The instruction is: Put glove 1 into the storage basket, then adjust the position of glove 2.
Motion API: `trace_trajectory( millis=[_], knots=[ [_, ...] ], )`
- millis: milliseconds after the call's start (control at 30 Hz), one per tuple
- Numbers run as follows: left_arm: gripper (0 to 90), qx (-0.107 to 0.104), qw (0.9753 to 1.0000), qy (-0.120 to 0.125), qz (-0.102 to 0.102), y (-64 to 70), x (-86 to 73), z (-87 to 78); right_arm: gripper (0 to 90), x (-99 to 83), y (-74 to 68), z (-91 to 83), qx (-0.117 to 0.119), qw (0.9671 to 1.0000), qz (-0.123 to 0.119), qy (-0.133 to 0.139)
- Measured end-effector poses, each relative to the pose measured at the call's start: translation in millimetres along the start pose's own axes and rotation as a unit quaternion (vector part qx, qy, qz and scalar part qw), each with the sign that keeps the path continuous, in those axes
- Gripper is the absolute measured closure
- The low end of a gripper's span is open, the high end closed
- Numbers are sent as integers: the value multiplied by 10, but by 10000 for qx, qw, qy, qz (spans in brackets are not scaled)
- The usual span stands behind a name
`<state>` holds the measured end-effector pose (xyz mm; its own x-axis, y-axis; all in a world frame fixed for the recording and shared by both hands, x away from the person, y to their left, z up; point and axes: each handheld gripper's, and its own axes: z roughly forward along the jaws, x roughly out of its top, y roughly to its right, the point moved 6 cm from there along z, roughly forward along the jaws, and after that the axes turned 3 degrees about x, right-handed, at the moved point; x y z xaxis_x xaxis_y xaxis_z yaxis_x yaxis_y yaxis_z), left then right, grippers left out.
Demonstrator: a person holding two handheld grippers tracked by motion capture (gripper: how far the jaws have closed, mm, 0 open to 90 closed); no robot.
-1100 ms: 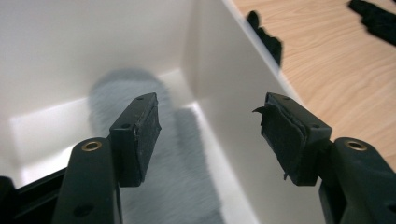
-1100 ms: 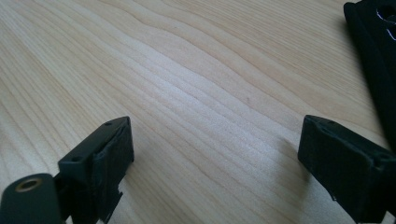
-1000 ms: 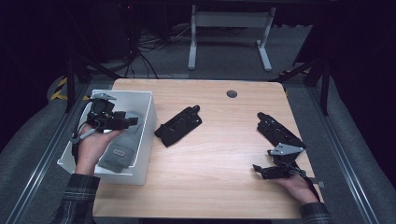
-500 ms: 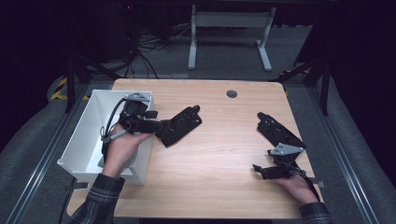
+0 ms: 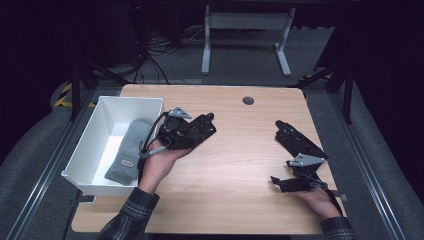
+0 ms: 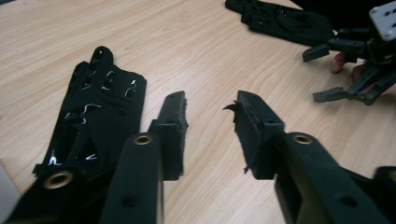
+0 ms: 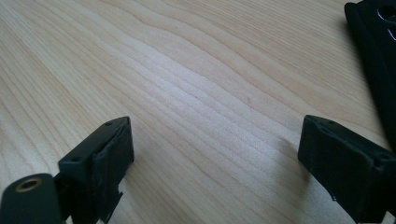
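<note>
Left gripper (image 5: 192,131) sits left of middle in high view, over flat black glove with shiny marks (image 6: 93,121). Jaws apart, holding nothing. In left gripper view, glove lies flat on light wooden counter (image 5: 240,150), at left side of frame, just beside left jaw.

Right gripper (image 5: 280,182) rests low at lower right of counter, jaws wide apart, empty. Second black glove (image 5: 295,140) lies just above it.

White plastic box (image 5: 95,145) at left edge of counter holds grey folded sock (image 5: 127,150).
</note>
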<state>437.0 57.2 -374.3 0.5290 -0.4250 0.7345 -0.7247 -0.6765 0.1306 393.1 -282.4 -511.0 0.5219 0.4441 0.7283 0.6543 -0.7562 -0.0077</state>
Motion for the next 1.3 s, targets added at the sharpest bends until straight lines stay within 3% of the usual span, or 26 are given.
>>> trace_trajectory(
  millis=[233, 367, 500, 600, 833, 1033, 1167, 1300],
  knots=[
    [897, 190, 9997, -125, -39, -83, -89, 320, 109, -1, -2, -2, 11, 10000, -20, -6],
    [900, 290, 9993, -185, -142, -193, -165, 473, 109, -1, -4, -1, 13, 10000, -20, -5],
    [900, 537, 9982, -184, -166, -301, -221, 625, 110, -1, -4, -1, 15, 10000, -23, -5],
    [900, 762, 9964, -266, -256, -417, -271, 761, 109, -1, -5, -1, 17, 10000, -24, -6],
    [900, 975, 9931, -440, -478, -631, -381, 953, 110, -1, -6, -1, 26, 10000, -31, -5],
    [900, 1114, 9893, -754, -568, -710, -519, 1122, 110, -1, -10, 0, 39, 10000, -36, -4],
    [900, 1068, 9894, -756, -627, -708, -544, 1145, 110, -1, -11, 0, 43, 10000, -41, -4],
    [900, 977, 9905, -801, -545, -642, -543, 1153, 109, -1, -11, 0, 46, 10000, -43, -2]
  ],
)
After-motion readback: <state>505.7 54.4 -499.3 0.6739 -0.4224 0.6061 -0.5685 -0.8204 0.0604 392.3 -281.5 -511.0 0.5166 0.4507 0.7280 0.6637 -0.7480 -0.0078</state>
